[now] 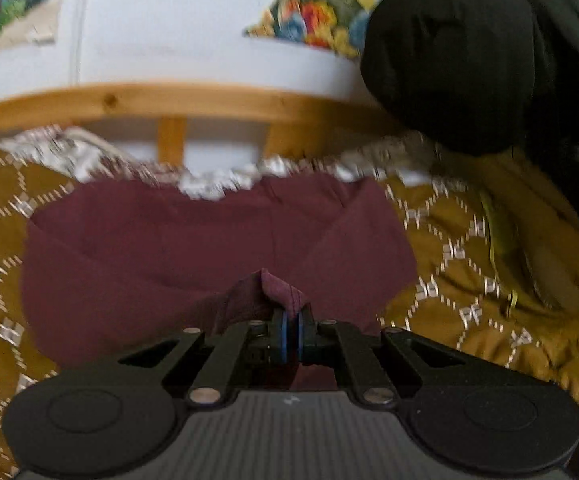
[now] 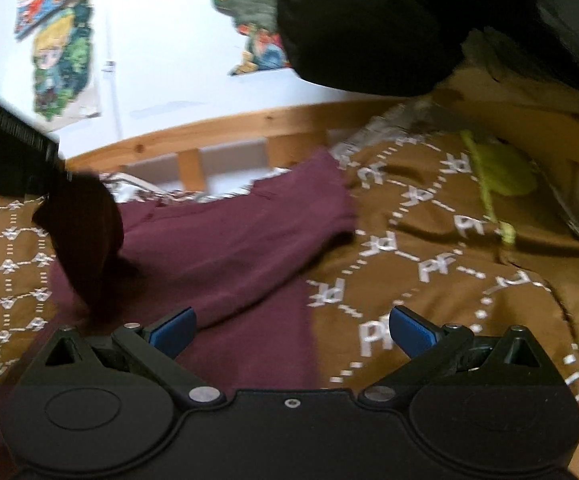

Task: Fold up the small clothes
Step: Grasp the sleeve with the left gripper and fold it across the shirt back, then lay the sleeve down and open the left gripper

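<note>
A bed (image 1: 441, 248) with a mustard patterned cover carries the maroon garment (image 1: 161, 248), spread mid-scene. The left hand-held gripper (image 1: 289, 320) is clamped on a pinch of its near hem; the right hand-held gripper (image 2: 289, 332) gapes empty above its right edge. Blur suggests speed: the thin pinch could slip, dropping the fold crooked.

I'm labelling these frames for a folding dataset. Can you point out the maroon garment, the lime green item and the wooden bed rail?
maroon garment (image 1: 169, 248): left wrist view, its flat middle.
lime green item (image 2: 505, 176): right wrist view, its broad upper part.
wooden bed rail (image 1: 209, 100): left wrist view, top bar.
</note>
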A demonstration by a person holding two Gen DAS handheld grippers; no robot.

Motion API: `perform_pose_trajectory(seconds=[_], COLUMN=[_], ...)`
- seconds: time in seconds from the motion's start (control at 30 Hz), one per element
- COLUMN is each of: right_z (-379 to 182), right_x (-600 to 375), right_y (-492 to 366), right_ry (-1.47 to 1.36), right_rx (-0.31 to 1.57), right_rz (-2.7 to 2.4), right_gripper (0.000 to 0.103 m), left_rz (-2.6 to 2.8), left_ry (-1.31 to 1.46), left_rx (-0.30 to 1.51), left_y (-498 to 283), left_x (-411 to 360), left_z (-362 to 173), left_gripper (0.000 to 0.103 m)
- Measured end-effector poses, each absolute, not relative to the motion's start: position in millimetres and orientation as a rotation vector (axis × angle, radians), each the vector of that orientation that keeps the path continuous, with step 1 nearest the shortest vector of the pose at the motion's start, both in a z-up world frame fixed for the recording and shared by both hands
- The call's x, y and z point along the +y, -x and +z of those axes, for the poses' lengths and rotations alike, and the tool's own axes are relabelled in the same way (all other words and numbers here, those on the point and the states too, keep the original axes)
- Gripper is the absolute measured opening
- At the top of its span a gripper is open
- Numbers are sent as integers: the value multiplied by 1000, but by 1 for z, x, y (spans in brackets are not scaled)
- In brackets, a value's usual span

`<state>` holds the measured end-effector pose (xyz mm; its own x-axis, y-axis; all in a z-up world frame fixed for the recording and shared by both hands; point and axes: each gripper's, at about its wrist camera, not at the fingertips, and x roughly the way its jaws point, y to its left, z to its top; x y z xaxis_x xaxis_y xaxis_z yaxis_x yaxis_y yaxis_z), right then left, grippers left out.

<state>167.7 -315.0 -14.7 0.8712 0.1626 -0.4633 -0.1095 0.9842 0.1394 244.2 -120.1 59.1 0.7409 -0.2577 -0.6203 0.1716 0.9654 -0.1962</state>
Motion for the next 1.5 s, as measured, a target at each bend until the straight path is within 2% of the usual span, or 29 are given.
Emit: perform_pose_trajectory(seconds=[0.1, 0.17, 0.23, 0.3, 0.37, 0.5, 0.67, 0.8, 0.97, 1.13, 1.23, 1.3, 1.37, 1.5], right_z=[-22, -27, -32, -37, -41, -46, -46, -44, -46, -55, -58, -58, -59, -64], right_x=[-326, -330, -333, -334, -333, -327, -325, -312, -282, -258, -251, -250, -251, -251], right_y=[-173, -178, -181, -184, -186, -187, -181, -181, -192, -196, -194, -193, -195, -199], right_ry=[-106, -103, -102, -101, -97, -87, -138, -157, -112, -78, -57, -54, -59, -60], right_rx=[502, 509, 517, 525, 531, 523, 462, 429, 434, 446, 447, 446, 456, 498], right_rz=[112, 99, 90, 85, 83, 94, 160, 280, 396, 478, 506, 515, 523, 513], right_gripper=[102, 102, 102, 102, 102, 102, 102, 100, 90, 80, 73, 71, 63, 49], left_rz=[-280, -321, -372, -391, -388, -340, -96, 130, 171, 97, 70, 70, 105, 199], left_ry=[136, 153, 186, 218, 231, 221, 204, 199, 252, 263, 241, 226, 210, 165], left_rx=[723, 744, 759, 759, 740, 718, 713, 690, 695, 750, 752, 755, 754, 735], left_y=[-245, -246, -245, -241, -236, -227, -229, -239, -268, -298, -308, -311, -310, -303], left_x=[-123, -122, -117, -110, -100, -70, -9, 53, 104, 115, 111, 107, 103, 98], left_z=[40, 32, 26, 23, 23, 25, 18, 4, -14, -36, -42, -42, -38, -30], left_gripper=[6, 13, 32, 69, 79, 90, 93, 93, 89, 73, 57, 14, 6, 5])
